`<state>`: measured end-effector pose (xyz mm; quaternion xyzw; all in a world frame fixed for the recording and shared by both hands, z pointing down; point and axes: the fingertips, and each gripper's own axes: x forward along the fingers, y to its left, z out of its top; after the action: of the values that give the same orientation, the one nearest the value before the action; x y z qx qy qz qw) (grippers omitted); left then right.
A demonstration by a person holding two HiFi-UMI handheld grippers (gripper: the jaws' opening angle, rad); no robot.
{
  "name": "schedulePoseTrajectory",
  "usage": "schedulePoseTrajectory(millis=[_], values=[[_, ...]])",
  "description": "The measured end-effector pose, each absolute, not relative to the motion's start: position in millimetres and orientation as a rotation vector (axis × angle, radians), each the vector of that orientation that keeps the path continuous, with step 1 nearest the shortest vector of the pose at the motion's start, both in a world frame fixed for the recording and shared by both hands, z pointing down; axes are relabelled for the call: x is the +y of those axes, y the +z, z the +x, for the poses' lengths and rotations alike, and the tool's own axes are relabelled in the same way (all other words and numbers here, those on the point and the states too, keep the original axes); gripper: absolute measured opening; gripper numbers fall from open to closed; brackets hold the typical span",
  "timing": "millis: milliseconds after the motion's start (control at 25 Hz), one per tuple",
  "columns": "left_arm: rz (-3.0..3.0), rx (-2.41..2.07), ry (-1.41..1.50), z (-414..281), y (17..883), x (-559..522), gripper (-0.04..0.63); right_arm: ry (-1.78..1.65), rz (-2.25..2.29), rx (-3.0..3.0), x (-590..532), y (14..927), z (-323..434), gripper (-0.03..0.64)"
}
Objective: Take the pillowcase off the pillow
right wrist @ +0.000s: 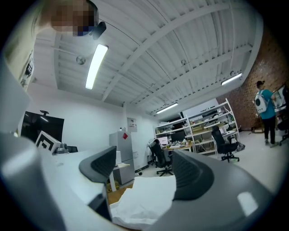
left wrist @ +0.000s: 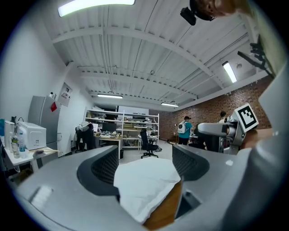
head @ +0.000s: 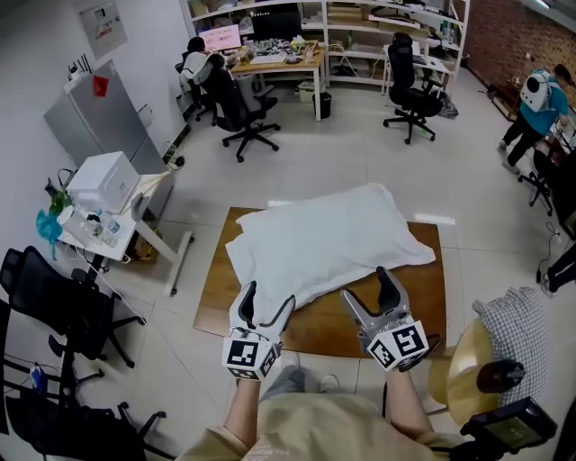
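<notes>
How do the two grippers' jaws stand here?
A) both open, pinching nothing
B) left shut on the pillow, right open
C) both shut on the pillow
A: the left gripper and right gripper each show jaws apart, the pillow lying beyond them.

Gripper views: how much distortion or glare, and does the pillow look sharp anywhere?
Head view: evenly lit, white fabric pillow sharp on the brown wooden board, mild edge bending. Left gripper view: strong fisheye, dark corners, bright ceiling light strip blown out, near fingers soft. Right gripper view: same fisheye, pillow slightly blurred.
</notes>
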<state>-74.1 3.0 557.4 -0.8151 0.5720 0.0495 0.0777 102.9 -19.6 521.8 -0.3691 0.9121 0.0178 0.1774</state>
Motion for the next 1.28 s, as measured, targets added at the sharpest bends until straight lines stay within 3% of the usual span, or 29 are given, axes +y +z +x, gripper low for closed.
schedulePoseTrajectory(millis=[440,760,1280], values=[[-2.509,1.565,0.200,-141,535,-82,0.374,0.089,-1.142,2.568,-87,512,27,0.376],[-2.537,1.496,0.257,-227,519,-135,0.374,0.110,-1.256,2.613,-141,514,-62,0.377],[-2.547,1.574,0.210,-227,520,-197,0.374,0.087,-1.223,2.821,-224,527,-50,0.377]])
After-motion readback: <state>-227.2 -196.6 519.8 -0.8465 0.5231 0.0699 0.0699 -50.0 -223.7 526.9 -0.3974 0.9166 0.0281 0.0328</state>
